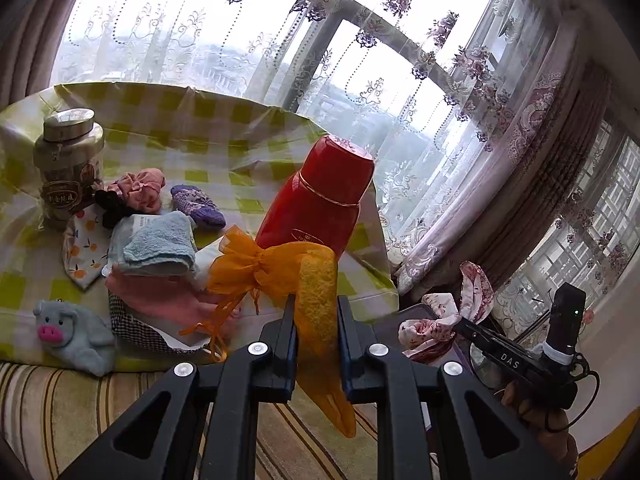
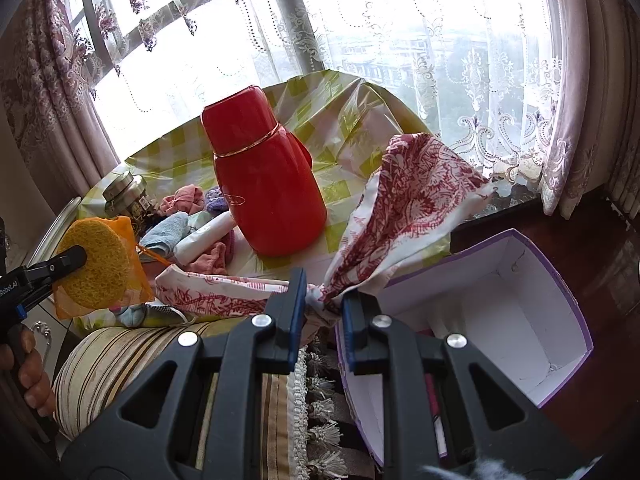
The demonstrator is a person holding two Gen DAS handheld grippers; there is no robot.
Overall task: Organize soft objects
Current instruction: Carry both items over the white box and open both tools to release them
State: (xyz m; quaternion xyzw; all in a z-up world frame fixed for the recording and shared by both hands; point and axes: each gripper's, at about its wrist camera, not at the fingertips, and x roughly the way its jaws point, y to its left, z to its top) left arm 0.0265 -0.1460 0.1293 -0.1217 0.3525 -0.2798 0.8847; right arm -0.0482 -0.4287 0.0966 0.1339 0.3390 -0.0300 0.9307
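Gripping a yellow round sponge in its orange mesh bag (image 1: 316, 312), your left gripper (image 1: 316, 312) hangs off the checked tablecloth's near edge (image 1: 360, 296). Your right gripper (image 2: 324, 300) pinches a red-printed white fabric band (image 2: 416, 200) beside the open purple-edged white box (image 2: 560, 280); lace curtains (image 2: 440, 60) behind.

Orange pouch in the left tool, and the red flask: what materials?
Orange pouch: looks like sheer organza mesh, see-through, slightly shiny, with a drawstring bow; a yellow porous pad, probably sponge or loofah, shows through it. Red flask: glossy hard shell with a thin gold band; plastic or painted metal, cannot tell which.

black fingers (image 2: 296, 320), blue pads, silver screws
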